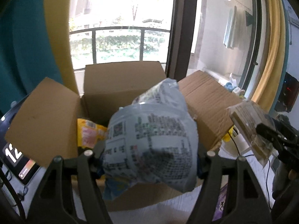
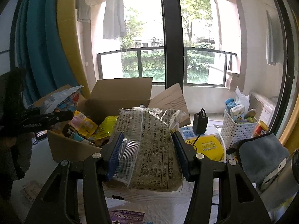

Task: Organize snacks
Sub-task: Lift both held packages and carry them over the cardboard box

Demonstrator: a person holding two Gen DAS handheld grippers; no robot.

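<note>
Tongs both loaded: left tongs (image 1: 149, 155) gripping puffy grey snack bag (image 1: 153, 130), right tongs (image 2: 147, 155) clamping flat clear seaweed pack (image 2: 149, 149), its long axis running away from camera. Cardboard box (image 2: 119, 95) sitting open on worktop just beyond both, holding yellow packets (image 2: 106, 128). Left bag hanging over box mouth already; judging left hand nearer to dropping.

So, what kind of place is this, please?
Probably a room in a home, beside a balcony: clothes hang outside the window, curtains frame it, and a cardboard box of snacks sits on the table.
</note>
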